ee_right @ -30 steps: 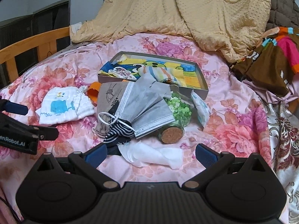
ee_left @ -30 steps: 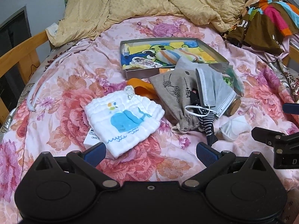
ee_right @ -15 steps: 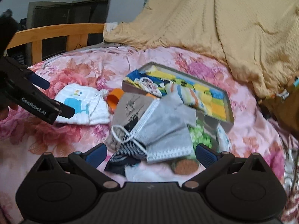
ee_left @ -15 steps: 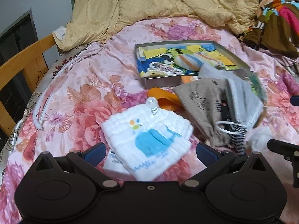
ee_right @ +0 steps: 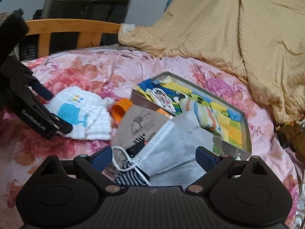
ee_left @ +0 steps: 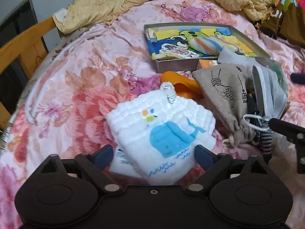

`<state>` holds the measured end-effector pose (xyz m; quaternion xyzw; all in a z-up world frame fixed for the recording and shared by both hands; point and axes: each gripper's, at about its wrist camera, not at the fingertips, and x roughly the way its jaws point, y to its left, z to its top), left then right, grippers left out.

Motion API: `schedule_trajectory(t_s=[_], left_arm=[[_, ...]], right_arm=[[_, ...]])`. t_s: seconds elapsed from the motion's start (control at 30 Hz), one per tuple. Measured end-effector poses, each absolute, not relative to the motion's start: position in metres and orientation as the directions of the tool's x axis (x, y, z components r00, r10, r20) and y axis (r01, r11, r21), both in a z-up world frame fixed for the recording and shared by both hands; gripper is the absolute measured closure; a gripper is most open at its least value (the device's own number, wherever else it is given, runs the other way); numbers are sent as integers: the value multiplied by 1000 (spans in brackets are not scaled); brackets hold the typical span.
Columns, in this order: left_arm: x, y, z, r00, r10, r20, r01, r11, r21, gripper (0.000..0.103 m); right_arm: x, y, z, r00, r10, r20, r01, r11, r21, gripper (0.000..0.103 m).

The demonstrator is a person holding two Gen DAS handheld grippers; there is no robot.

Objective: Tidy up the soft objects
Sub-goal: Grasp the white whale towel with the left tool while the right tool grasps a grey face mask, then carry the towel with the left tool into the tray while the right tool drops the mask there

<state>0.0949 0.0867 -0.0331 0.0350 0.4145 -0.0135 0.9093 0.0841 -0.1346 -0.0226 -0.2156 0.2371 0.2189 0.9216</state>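
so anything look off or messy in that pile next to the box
Yes: the grey face mask lies draped over the grey drawstring pouch and a striped sock, one heap against the open box rather than sorted.

left tongs (ee_left: 154, 155): black body, blue pads, silver screws | right tongs (ee_right: 154, 155): same

left gripper (ee_left: 154, 153): jaws wide apart, low | right gripper (ee_right: 154, 155): jaws wide apart, low

White whale washcloth (ee_left: 162, 131) lies folded flat nearest me; right of it, tan drawstring pouch (ee_left: 223, 95), grey face mask (ee_right: 171, 148) draped over it.
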Motion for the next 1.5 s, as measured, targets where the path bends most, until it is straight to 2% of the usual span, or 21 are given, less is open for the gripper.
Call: schedule_trajectory(t_s=[0.1, 0.2, 0.27, 0.33, 0.47, 0.6, 0.77, 0.83, 0.87, 0.93, 1.03, 1.17, 1.33, 1.5], left_arm=[[101, 89, -38, 659, -39, -751, 56, 998, -3, 17], [105, 87, -42, 682, -46, -730, 59, 998, -7, 18], [106, 84, -44, 697, -53, -715, 71, 997, -5, 25], [106, 80, -44, 708, -54, -704, 90, 996, 15, 35], [104, 73, -45, 729, -14, -685, 89, 993, 75, 48], [102, 70, -46, 740, 27, -672, 82, 988, 130, 64], [99, 64, -45, 742, 69, -666, 87, 976, 198, 75], [95, 60, -42, 744, 75, -664, 100, 970, 221, 88], [93, 57, -41, 741, 59, -668, 116, 970, 215, 88], [86, 49, -40, 744, 58, -665, 132, 964, 231, 88], [78, 34, -42, 772, 66, -633, 171, 936, 307, 89], [73, 29, -38, 794, 20, -608, 199, 936, 290, 89], [74, 31, -33, 814, -51, -578, 204, 958, 202, 91], [68, 40, -19, 862, -129, -490, 199, 975, 94, 91]], right_arm=[[94, -137, -28, 802, 267, -535, -470, 834, -289, 14], [105, -139, -32, 807, 245, -538, -436, 861, -261, 16], [112, -140, -33, 812, 239, -532, -417, 876, -244, 18], [118, -143, -33, 811, 242, -533, -406, 888, -215, 19], [126, -150, -36, 804, 219, -553, -368, 914, -173, 24], [131, -158, -37, 789, 223, -573, -353, 927, -125, 35], [131, -159, -39, 784, 232, -576, -365, 922, -126, 42], [131, -159, -40, 783, 236, -576, -368, 922, -123, 46], [131, -159, -40, 782, 241, -574, -370, 922, -116, 48], [131, -160, -39, 783, 245, -571, -369, 923, -110, 62], [132, -161, -38, 778, 254, -575, -372, 923, -95, 77], [129, -163, -36, 770, 274, -576, -377, 924, -66, 91], [126, -168, -33, 767, 283, -576, -368, 929, -33, 101], [120, -170, -23, 776, 302, -554, -372, 928, -16, 103]])
